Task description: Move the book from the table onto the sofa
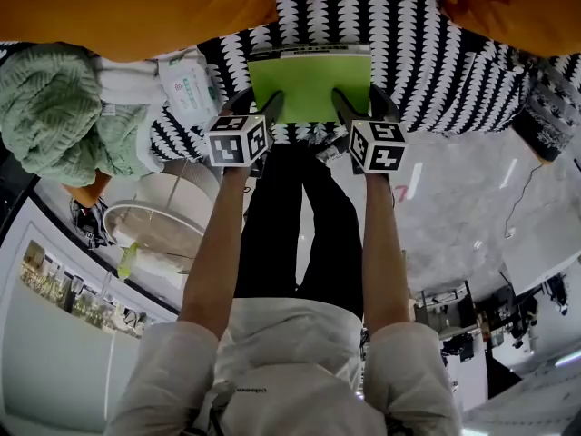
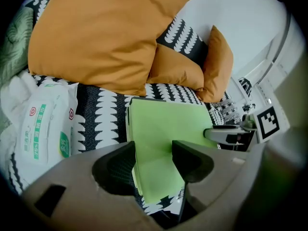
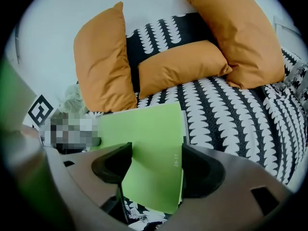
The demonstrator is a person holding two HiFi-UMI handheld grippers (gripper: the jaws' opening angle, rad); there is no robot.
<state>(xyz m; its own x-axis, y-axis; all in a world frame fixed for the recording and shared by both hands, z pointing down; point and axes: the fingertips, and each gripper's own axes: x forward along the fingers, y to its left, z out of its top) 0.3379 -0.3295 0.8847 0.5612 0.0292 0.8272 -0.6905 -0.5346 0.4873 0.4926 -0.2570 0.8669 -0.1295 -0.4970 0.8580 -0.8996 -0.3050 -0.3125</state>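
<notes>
Over the sofa (image 1: 454, 53), green book (image 1: 309, 84) level, long axis toward the cushions (image 1: 136, 7), my left gripper (image 1: 257, 107) and right gripper (image 1: 363, 105) spread wide astride its near corners.

on the sofa (image 3: 231, 109) lie one green book (image 3: 144, 134), three orange cushions (image 3: 180, 66), one wipes pack (image 2: 45, 129) and one green blanket (image 1: 54, 107).

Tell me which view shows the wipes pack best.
Left gripper view: the wipes pack sits close at its left, label facing the camera. Head view shows it small, between blanket and book. Right gripper view misses it.
</notes>
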